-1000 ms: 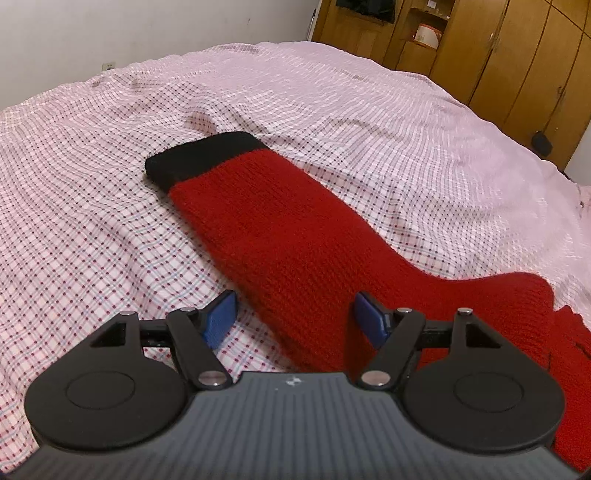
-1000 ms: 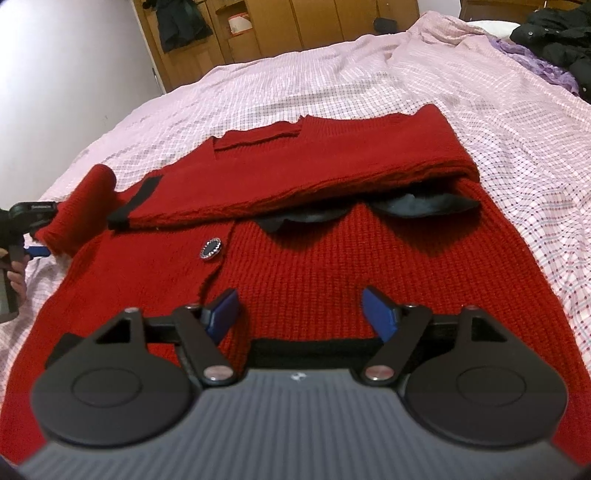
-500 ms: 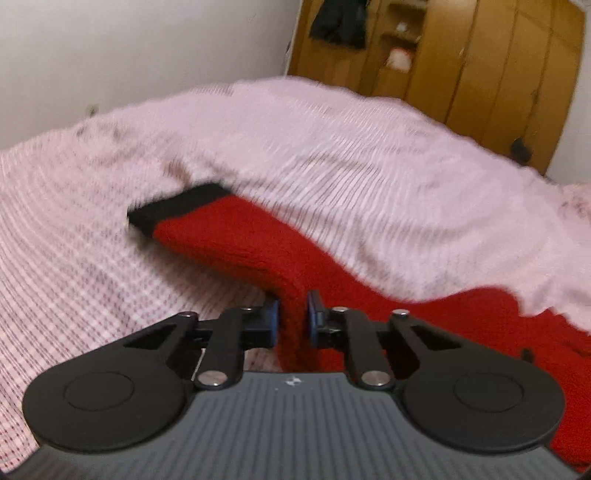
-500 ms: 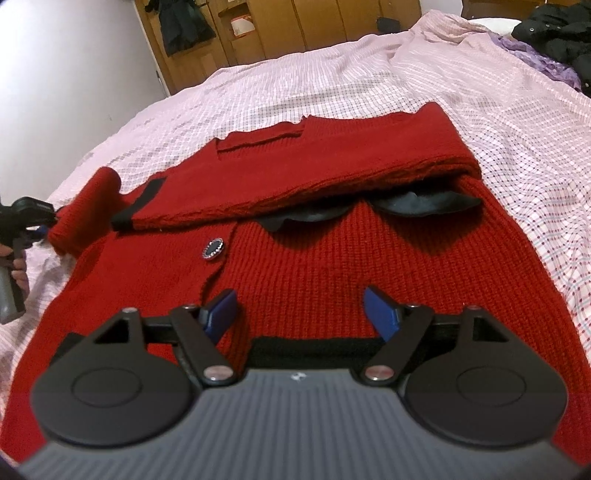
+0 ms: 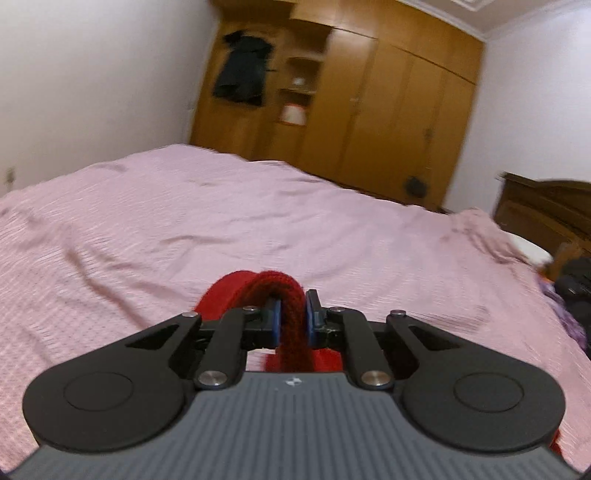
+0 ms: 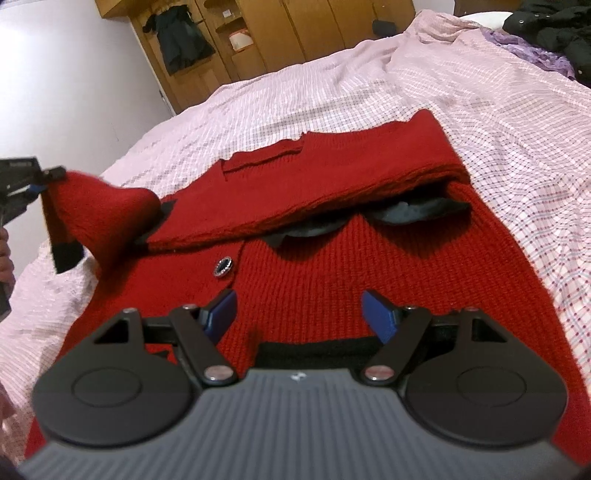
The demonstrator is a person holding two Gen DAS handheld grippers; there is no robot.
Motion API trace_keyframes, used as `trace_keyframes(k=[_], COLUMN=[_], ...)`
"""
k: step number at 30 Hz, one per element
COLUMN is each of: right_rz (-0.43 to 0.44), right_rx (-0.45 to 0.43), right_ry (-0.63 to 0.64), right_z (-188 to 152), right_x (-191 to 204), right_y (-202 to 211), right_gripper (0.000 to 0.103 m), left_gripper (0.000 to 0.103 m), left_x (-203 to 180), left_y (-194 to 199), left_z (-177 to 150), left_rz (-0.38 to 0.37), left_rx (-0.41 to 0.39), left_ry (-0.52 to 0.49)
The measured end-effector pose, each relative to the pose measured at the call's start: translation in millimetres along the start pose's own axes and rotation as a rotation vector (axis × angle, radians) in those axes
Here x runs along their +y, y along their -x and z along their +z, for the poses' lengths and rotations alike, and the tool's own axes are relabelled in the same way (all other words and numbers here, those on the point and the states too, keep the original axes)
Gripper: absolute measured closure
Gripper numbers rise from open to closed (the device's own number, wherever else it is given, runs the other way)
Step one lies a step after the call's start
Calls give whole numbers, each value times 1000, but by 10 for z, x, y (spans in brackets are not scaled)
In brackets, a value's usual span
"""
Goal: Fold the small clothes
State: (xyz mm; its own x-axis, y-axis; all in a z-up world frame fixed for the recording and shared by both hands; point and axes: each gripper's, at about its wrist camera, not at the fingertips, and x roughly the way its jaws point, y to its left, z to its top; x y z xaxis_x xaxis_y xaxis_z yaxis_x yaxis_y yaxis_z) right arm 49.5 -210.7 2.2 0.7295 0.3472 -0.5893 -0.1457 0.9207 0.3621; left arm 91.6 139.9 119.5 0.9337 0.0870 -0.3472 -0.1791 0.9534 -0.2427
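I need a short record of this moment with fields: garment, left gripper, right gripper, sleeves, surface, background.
garment: red knit cardigan with black collar and one dark button, lying on the bed
left gripper: left gripper shut on the left sleeve, lifted off the bed, black cuff hanging
right gripper: right gripper open, above the black hem
sleeves: right sleeve folded across the chest
surface: pink checked bedsheet
background: wooden wardrobe, dark clothes on the bed
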Motion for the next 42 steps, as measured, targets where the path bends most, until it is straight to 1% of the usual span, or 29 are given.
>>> trace_keyframes(k=[2,5,7,10,14,15,16,17,18,19,20,22,25,27,30,34,35,38,42], right_rz=[4,3,0,-2,-3,-2,0,3,6,9,13,20,41,58,79,126,133,115,112], right_rx=[-6,-20,-27,-35,-38,-39,-41,-44,-44,-44,-44,-44,-48,-54,-53,-24,-17,14,31], right_ry=[-15,-23,-29,-48,-66,-68,-68,-67,-65,-61,-54,-39,-2,48,124,201,231,343,482], right_z=[-1,-4,-5,0,5,5,5,4,6,9,17,46,122,185,258,352,367,395,432], right_x=[-38,-83,-116,-185,-233,-233,-230,-218,-213,-201,-182,-139,-27,103,308,614,703,992,1353], right_y=[32,94,121,162,182,191,200,209,215,219,218,220,229,249,241,154,128,23,-94], right_gripper=[26,26,26,26,26,26,26,26,26,26,26,26,26,26,26,26,26,26,27], left_gripper=[89,89,89,89,86,83,76,66,60,47,39,36,35,35,35,35,35,35,35], left_x=[-214,-454,-565,-696,-805,-819,-797,-803,-814,-820,-811,-779,-677,-611,-456,-210,-150,24,204], left_y=[-22,-141,-210,-286,-352,-335,-301,-258,-189,-124,-59,67,264,392,534,646,667,705,700], left_z=[-60,-223,-345,-536,-764,-808,-860,-890,-916,-928,-944,-972,-990,-983,-992,-972,-973,-960,-919], left_rz=[-33,-59,-68,-77,-131,-150,-160,-172,-180,-184,-182,-171,-153,-108,-5,56,65,103,162], left_rx=[16,77,124,172,285,310,324,333,336,338,340,349,367,376,374,378,379,386,391], left_ry=[-29,-40,-40,-59,-103,-105,-105,-108,-113,-116,-118,-116,-102,-105,-111,-73,-62,-32,-19])
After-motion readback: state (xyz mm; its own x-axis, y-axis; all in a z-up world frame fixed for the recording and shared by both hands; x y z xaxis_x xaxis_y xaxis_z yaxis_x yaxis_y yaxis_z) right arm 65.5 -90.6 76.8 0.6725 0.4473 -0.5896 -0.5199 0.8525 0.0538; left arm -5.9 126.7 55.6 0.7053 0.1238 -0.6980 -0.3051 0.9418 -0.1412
